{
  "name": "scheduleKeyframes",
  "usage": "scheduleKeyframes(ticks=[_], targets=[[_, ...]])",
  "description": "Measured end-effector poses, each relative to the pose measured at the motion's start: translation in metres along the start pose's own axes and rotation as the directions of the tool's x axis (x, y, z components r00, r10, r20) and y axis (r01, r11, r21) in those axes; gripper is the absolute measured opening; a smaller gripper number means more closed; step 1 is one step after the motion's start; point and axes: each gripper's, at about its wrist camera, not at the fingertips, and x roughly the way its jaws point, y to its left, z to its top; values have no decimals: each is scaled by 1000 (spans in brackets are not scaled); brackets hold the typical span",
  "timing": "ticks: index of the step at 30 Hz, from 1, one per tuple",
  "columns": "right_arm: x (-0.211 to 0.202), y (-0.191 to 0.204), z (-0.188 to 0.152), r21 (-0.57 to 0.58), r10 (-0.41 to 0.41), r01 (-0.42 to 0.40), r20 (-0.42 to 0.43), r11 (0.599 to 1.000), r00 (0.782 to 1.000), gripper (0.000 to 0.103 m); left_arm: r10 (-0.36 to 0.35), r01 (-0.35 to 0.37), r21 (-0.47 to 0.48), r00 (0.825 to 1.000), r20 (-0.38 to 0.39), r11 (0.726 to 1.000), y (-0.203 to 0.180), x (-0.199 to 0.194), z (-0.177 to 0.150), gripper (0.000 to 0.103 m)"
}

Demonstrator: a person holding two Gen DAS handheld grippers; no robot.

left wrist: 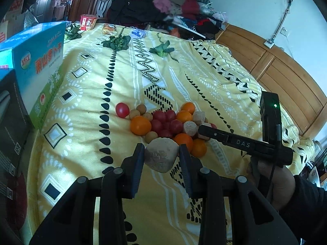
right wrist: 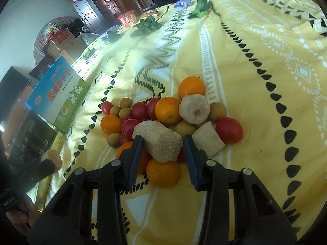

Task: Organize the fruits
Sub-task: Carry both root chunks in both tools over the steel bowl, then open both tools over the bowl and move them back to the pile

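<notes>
A yellow patterned bedspread is covering the bed, and a blue and green carton is standing at its left edge. Near the middle, a pile of fruit is lying bunched together: oranges, red cherry tomatoes, small tan longans and pale cut sugarcane chunks. One tomato is sitting at the pile's left edge. Leafy greens are lying far up the bed.

The left hand-held gripper is clamping a sugarcane chunk between its fingers, at the near edge of the pile. The right hand-held gripper is standing with its fingers apart around another sugarcane piece that is resting on top of the fruit; whether the pads are touching it is unclear.
</notes>
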Motion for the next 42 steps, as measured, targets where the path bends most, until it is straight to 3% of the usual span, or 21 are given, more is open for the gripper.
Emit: scheduleKeyframes(ticks=[6, 14, 20, 25, 28, 33, 42], targets=[[-45, 35, 6, -59, 37, -32, 95, 998, 995, 41, 19, -20, 11, 997, 75, 1000, -1, -43, 9, 35], [-98, 151, 20, -279, 203, -153, 162, 948, 966, 41, 129, -121, -51, 966, 225, 991, 31, -152, 17, 35], [-102, 253, 10, -410, 336, -262, 118, 874, 935, 41, 275, -229, -177, 913, 303, 957, 88, -242, 1, 35], [-86, 337, -10, -489, 424, -362, 18, 794, 905, 41, 411, -314, -314, 854, 320, 896, 146, -308, -26, 35], [-74, 381, -27, -523, 459, -414, -47, 745, 887, 41, 464, -336, -386, 831, 307, 859, 180, -336, -45, 35], [-46, 435, -58, -541, 474, -484, -169, 688, 864, 41, 504, -353, -472, 829, 243, 808, 225, -348, -73, 35], [-17, 464, -90, -537, 428, -504, -271, 677, 862, 41, 503, -354, -505, 843, 193, 787, 259, -347, -101, 35]])
